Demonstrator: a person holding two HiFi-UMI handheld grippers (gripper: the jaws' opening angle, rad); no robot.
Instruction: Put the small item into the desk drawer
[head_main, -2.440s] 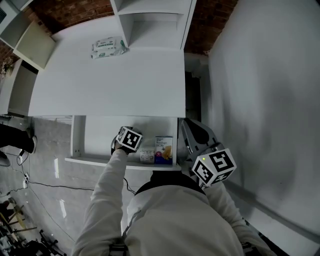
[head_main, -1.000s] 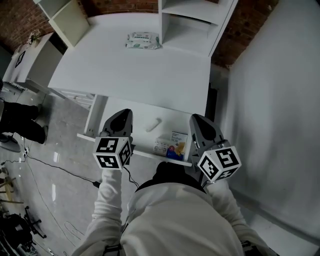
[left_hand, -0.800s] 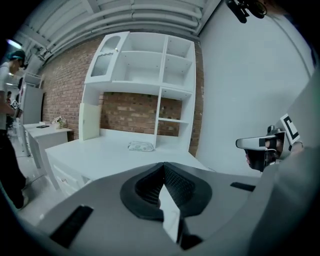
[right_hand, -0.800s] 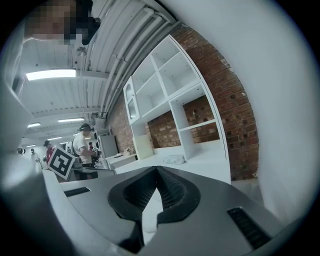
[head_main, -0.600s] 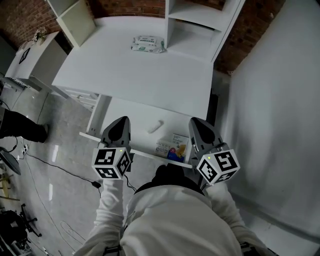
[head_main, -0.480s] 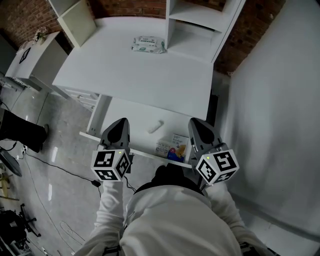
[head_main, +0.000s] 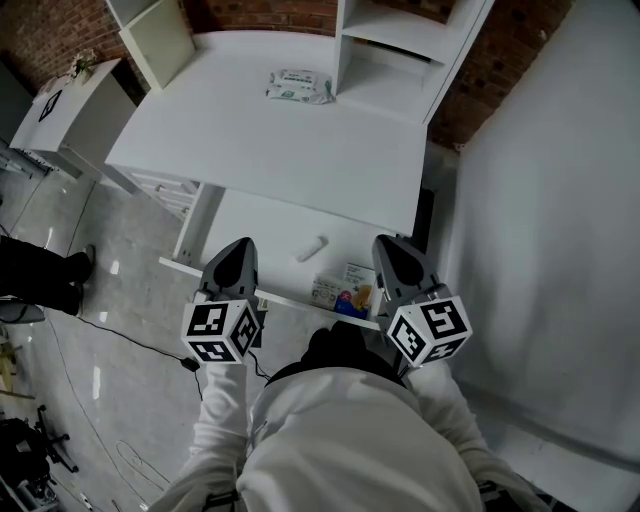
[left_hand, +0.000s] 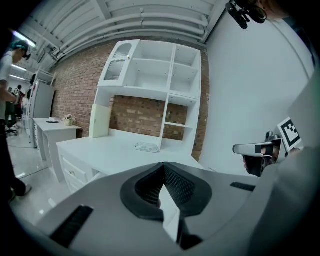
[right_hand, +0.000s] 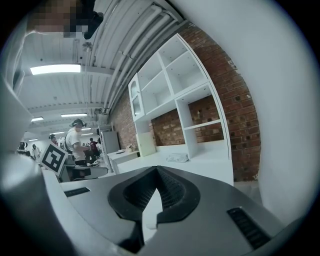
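Note:
The small item, a white stick-shaped thing (head_main: 312, 248), lies loose on the floor of the open desk drawer (head_main: 250, 225), under the front of the white desk (head_main: 270, 150). My left gripper (head_main: 240, 245) hovers over the drawer's front left, shut and empty, apart from the item. In the left gripper view its jaws (left_hand: 163, 168) meet with nothing between them. My right gripper (head_main: 386, 242) hangs over the drawer's front right, also shut and empty, and in its own view the jaws (right_hand: 157, 170) are together.
Small printed boxes (head_main: 340, 296) stand at the drawer's front right. A pack of wipes (head_main: 300, 86) lies at the back of the desk, beside a white shelf unit (head_main: 400, 50). A white wall (head_main: 540, 200) runs along the right. A person's legs (head_main: 35, 275) are at far left.
My left gripper has come up out of the drawer and shut, and the white item now lies loose inside. Both grippers have barely shifted over the last second.

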